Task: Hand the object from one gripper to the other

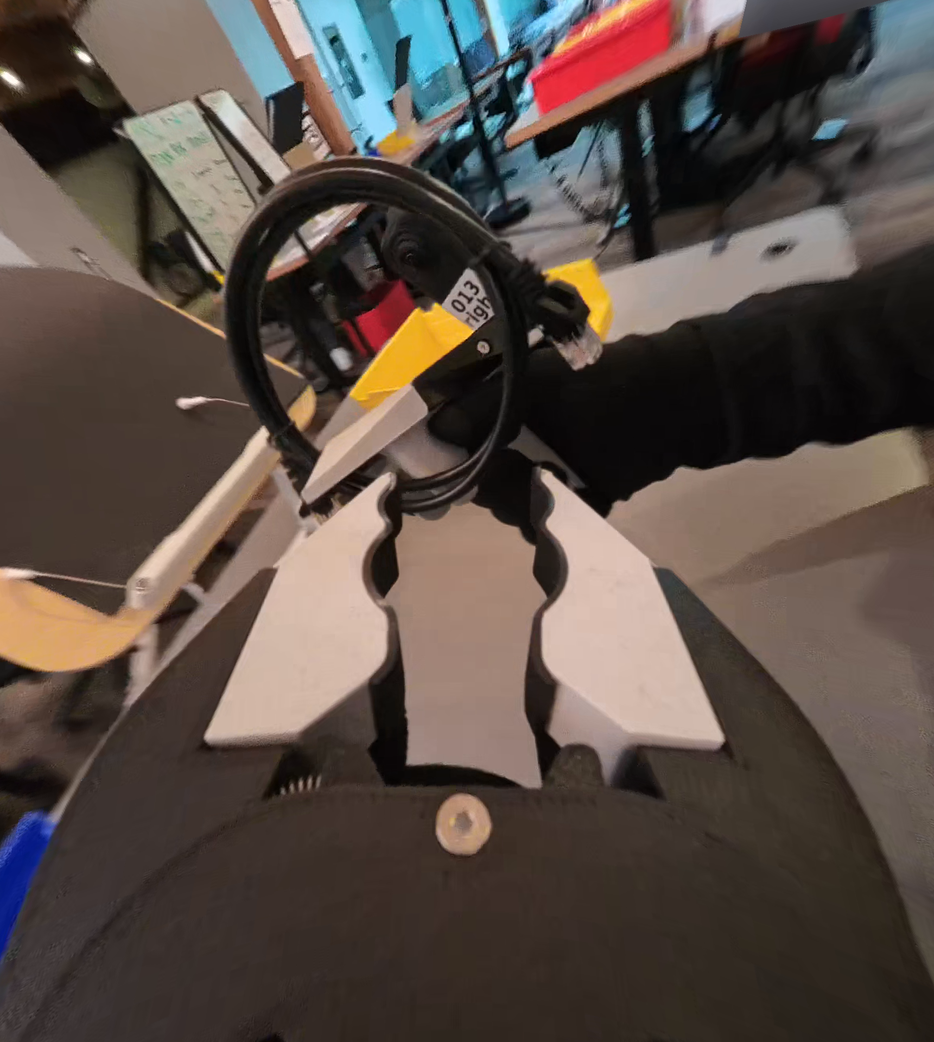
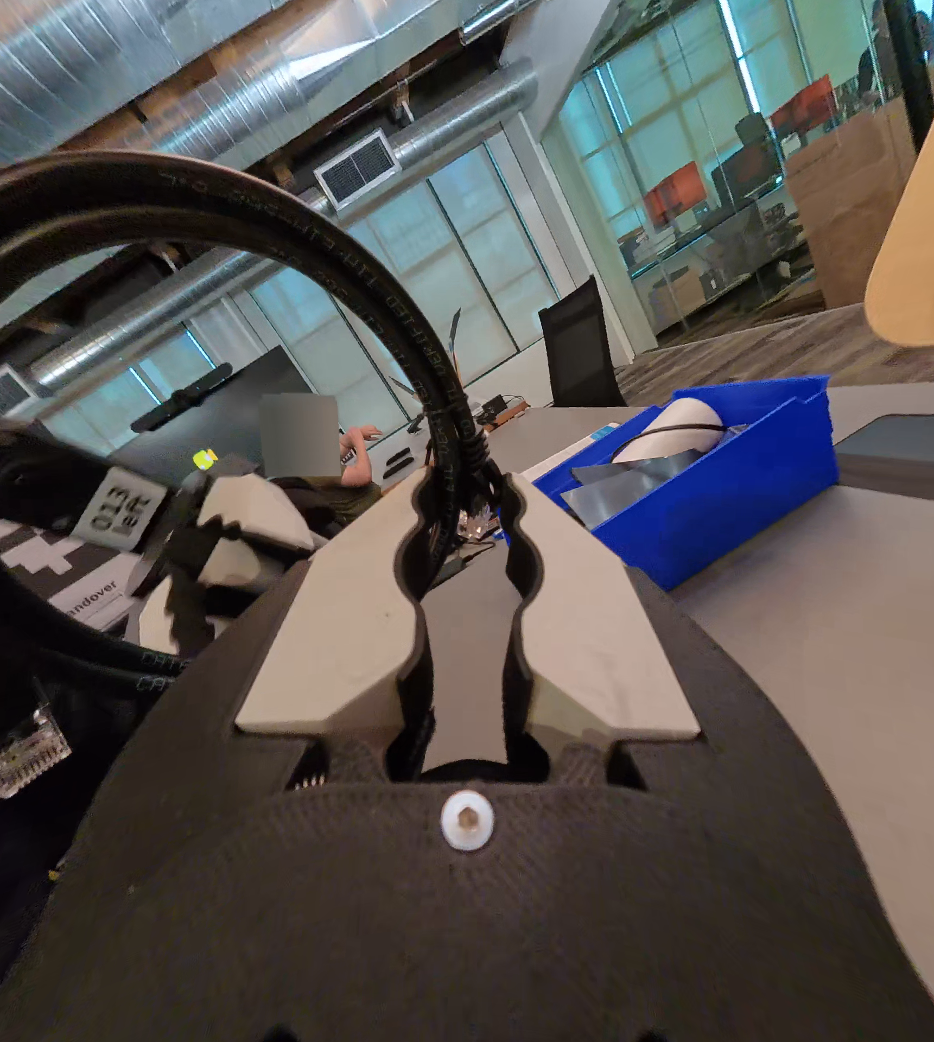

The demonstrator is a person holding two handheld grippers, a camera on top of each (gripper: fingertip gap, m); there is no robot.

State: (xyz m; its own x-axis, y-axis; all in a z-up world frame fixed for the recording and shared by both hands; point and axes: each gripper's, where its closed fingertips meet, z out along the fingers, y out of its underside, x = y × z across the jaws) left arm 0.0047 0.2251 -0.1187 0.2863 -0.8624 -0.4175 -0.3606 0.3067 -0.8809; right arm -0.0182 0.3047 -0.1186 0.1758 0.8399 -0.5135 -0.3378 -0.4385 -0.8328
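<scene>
- The right gripper [image 2: 464,485] is clamped on the cable [image 2: 397,293] at its tied neck, dead ahead at 12 o'clock in its own view. The bundle is pinched only between the very tips of the grey fingers.
- The left gripper [image 1: 467,485] stands apart, jaws wide. The bottom arc of the coil sits right at the mouth between its tips, at 12 o'clock in the left wrist view.
- Risk: if the right lets go before the left closes, the coil drops towards the grey table [image 2: 791,620]. Nothing else is holding it.
- Risk: the strands are round and slick, and the left has only the outermost edge of the loop in reach. A shallow bite could squeeze them out forward.
- Risk: the loop is springy. A close on one strand rather than all of them might let the coil sag or fan open.
- Risk: the clear plug [image 2: 19,750] dangling at 8 o'clock could snag on the left gripper's body.
- The cable is a glossy black jacket wound in a near-circle and cinched with a thin tie. Its plugs are see-through hard plastic.
- The fingers are matte grey with black scalloped inner faces, and the gripper bodies are rough, layered black plastic.
- A blue bin [image 2: 735,507] sits at 2 o'clock, clear of the exchange.
</scene>
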